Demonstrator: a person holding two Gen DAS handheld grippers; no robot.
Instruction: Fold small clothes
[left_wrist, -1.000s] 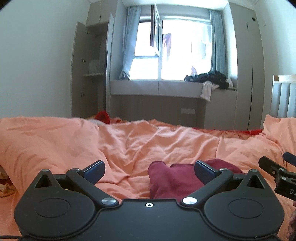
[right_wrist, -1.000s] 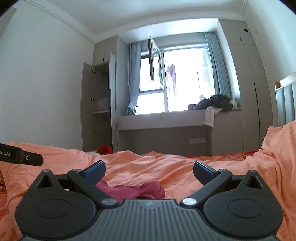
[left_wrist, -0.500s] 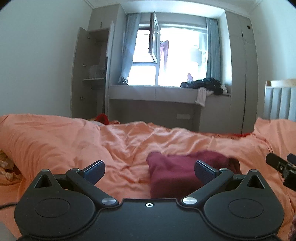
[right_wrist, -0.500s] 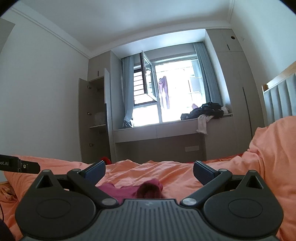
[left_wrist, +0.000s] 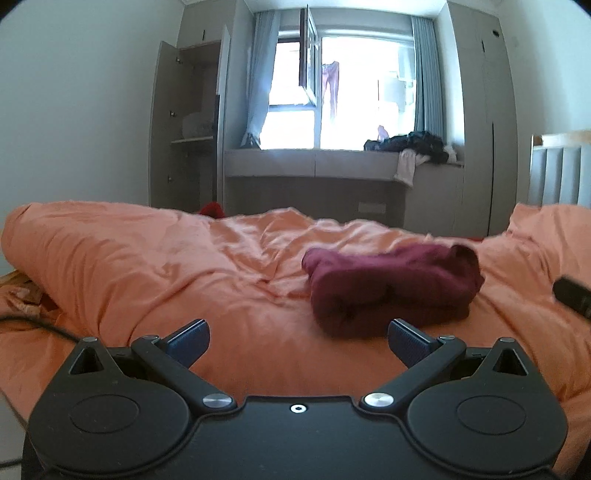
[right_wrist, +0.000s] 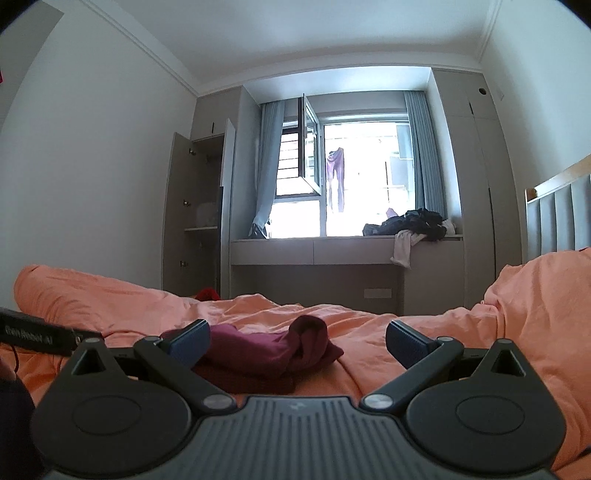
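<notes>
Bedroom scene, seen low over a bed covered by a rumpled orange duvet (left_wrist: 155, 266). Folded dark red garment (left_wrist: 391, 288) lying on the duvet, ahead of the left gripper (left_wrist: 298, 341) and a little to its right, not touched by it. Left gripper's fingers (left_wrist: 188, 338) spread wide, nothing between them, only bare duvet below. Dark tip of the right gripper poking in at the right edge of the left view, apart from the garment.

From the right wrist: same garment (right_wrist: 266, 350) lying low and to the left, partly hidden behind the left blue pad, one bunched fold standing up near the middle. Right gripper (right_wrist: 297, 341) likewise released, fingers (right_wrist: 406, 343) wide apart and empty, held level over the duvet. Black bar of the left gripper with white lettering visible at the left edge.

Beyond the bed: window (right_wrist: 354, 181) with one pane swung open, grey-blue curtains at both sides, a low window seat carrying a heap of dark clothes (right_wrist: 410, 225), a tall cupboard with its door open on the left, a padded headboard at the far right.
</notes>
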